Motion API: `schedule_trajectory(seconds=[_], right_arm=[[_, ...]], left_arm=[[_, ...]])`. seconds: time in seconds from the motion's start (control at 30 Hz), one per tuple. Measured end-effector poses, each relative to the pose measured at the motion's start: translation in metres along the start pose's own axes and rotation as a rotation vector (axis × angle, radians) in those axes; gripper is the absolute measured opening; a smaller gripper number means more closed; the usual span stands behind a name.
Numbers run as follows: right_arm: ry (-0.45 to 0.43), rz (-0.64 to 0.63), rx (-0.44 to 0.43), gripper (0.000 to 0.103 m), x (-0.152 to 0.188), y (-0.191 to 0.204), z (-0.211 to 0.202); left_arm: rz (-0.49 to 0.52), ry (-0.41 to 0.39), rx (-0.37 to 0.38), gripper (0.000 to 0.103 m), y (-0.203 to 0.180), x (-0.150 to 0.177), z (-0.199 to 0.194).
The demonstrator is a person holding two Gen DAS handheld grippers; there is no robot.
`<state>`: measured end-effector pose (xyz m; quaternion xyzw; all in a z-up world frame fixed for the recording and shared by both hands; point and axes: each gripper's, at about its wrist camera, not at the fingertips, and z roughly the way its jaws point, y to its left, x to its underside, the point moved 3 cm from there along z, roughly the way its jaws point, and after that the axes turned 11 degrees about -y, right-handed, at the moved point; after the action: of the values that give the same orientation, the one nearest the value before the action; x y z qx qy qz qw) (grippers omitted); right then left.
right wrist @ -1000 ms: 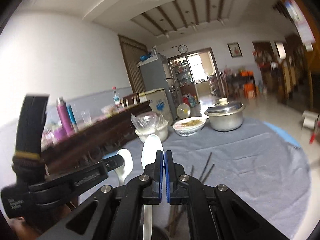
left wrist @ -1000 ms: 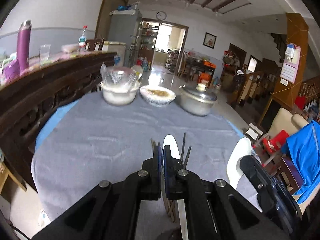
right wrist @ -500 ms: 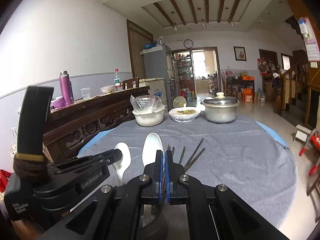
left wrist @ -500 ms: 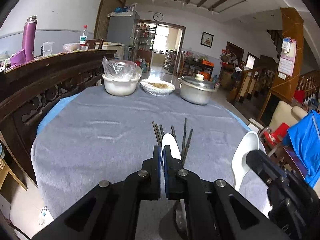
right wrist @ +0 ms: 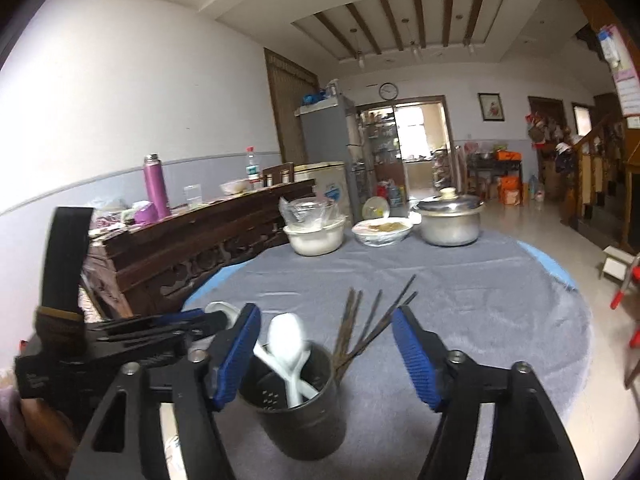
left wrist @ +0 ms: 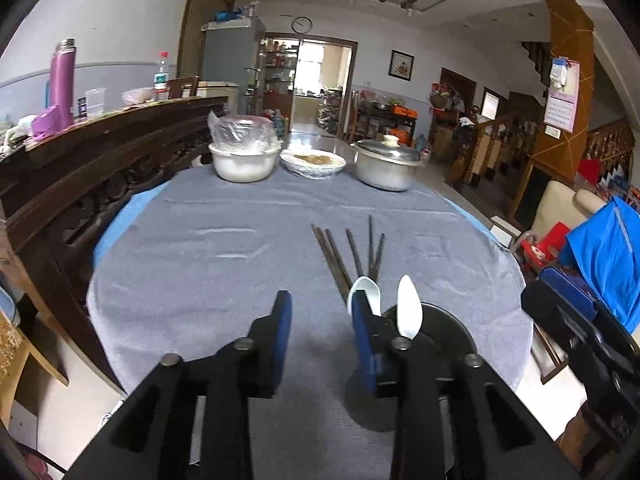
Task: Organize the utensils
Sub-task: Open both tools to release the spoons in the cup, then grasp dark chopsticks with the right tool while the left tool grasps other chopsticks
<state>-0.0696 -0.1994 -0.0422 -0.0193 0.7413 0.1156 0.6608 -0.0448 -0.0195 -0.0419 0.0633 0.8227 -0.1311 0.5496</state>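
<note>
A dark metal utensil holder (right wrist: pixel 298 404) stands on the grey tablecloth near the front edge, with white spoons (right wrist: pixel 286 340) standing in it. In the left wrist view the holder (left wrist: pixel 444 328) sits right of my fingers, two white spoons (left wrist: pixel 409 308) rising from it. Several dark chopsticks (left wrist: pixel 348 252) lie on the cloth beyond the holder; they also show in the right wrist view (right wrist: pixel 372 320). My left gripper (left wrist: pixel 320 344) is open and empty. My right gripper (right wrist: pixel 326 352) is open and empty, just behind the holder.
At the table's far side stand a white bowl with plastic wrap (left wrist: pixel 244 160), a covered dish (left wrist: pixel 313 162) and a lidded steel pot (left wrist: pixel 386 166). A dark carved wooden sideboard (left wrist: pixel 80 176) runs along the left. A chair with blue cloth (left wrist: pixel 600 248) is at right.
Both grippers opened and let go of their white spoons, which now stand in the holder. Both grippers have drawn back a little.
</note>
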Motion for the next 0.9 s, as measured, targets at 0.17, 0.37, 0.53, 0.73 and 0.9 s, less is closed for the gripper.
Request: schedule_trajectory(seconds=[0.17, 0.37, 0.53, 0.73, 0.9], right_arm=[[0.017, 0.115, 0.044, 0.049, -0.004, -0.025, 0.006], [0.034, 0.158, 0.090, 0.049, -0.004, -0.042, 0.008], [0.058, 0.177, 0.099, 0.049, -0.003, -0.044, 0.011], [0.088, 0.202, 0.119, 0.049, 0.001, -0.049, 0.015], [0.108, 0.236, 0.127, 0.049, 0.004, -0.054, 0.015]], left_arm=[[-0.009, -0.027, -0.026, 0.046, 0.013, -0.011, -0.011], [0.018, -0.053, -0.047, 0.058, 0.016, -0.018, -0.021], [0.031, -0.040, -0.057, 0.060, 0.015, -0.021, -0.019], [0.055, -0.003, -0.124, 0.064, 0.019, -0.020, -0.014], [0.057, 0.027, -0.167, 0.065, 0.027, -0.019, -0.009]])
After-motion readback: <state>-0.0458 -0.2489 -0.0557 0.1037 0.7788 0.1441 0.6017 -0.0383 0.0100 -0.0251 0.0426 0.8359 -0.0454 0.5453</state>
